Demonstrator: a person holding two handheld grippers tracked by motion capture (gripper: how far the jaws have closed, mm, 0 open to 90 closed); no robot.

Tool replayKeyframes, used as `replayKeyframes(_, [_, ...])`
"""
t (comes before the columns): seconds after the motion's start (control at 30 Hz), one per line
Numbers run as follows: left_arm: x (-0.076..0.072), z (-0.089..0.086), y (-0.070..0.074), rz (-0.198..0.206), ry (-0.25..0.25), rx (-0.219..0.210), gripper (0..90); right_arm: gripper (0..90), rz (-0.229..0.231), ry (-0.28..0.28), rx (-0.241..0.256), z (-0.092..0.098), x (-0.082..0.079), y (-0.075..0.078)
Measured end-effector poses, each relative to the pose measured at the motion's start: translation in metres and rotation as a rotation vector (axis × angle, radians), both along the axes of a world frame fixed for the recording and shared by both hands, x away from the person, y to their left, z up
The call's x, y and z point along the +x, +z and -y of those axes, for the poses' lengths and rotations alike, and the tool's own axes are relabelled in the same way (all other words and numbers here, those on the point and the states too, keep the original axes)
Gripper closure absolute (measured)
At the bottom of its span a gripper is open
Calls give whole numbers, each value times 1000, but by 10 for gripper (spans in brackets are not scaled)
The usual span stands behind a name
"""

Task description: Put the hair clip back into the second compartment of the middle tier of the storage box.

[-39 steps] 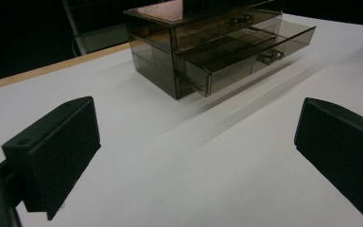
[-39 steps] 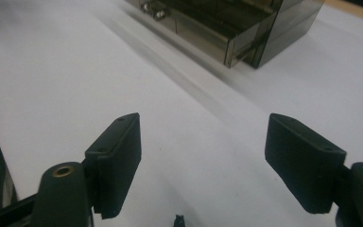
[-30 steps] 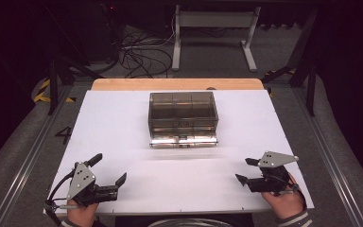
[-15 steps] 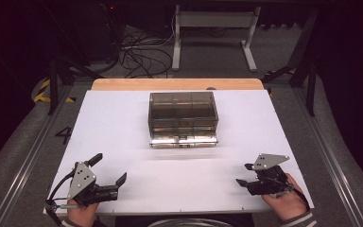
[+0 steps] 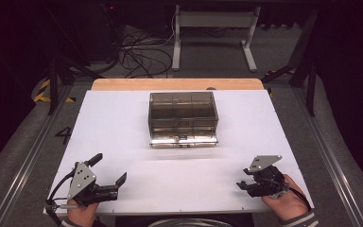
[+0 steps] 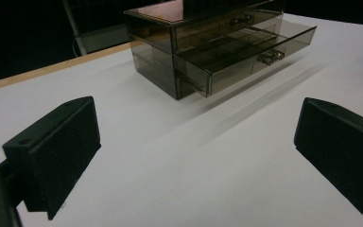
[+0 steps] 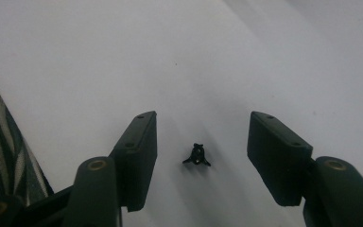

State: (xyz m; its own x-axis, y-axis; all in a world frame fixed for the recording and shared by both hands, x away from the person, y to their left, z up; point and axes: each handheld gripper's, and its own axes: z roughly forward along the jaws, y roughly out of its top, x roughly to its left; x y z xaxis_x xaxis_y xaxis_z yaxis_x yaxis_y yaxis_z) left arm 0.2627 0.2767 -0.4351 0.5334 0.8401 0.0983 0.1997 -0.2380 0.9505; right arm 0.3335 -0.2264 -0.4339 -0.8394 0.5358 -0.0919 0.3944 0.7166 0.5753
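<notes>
White table (image 5: pixel 137 123), smoky drawer box (image 5: pixel 183 118), tiny black object (image 7: pixel 196 155) between right hand-held gripper (image 7: pixel 201 142) jaws

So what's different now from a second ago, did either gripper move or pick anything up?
The right gripper has slid a little back toward the person's edge of the table and tipped down; its jaws stand open over a small black object, which it has not gripped. The left gripper stays open in its place, and the smoky drawer box has not moved, one drawer partly out.
</notes>
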Motion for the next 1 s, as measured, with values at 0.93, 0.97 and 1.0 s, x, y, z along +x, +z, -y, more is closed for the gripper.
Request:
replayKeyframes(0.93, [2, 1, -1, -2, 2, 2, 20, 700, -84, 28, -97, -6, 3, -8])
replayKeyframes(0.97, [1, 1, -1, -4, 3, -1, 20, 713, -88, 28, -97, -6, 4, -8])
replayKeyframes(1.0, [1, 1, -1, -4, 3, -1, 20, 726, -92, 28, -95, -6, 4, -8])
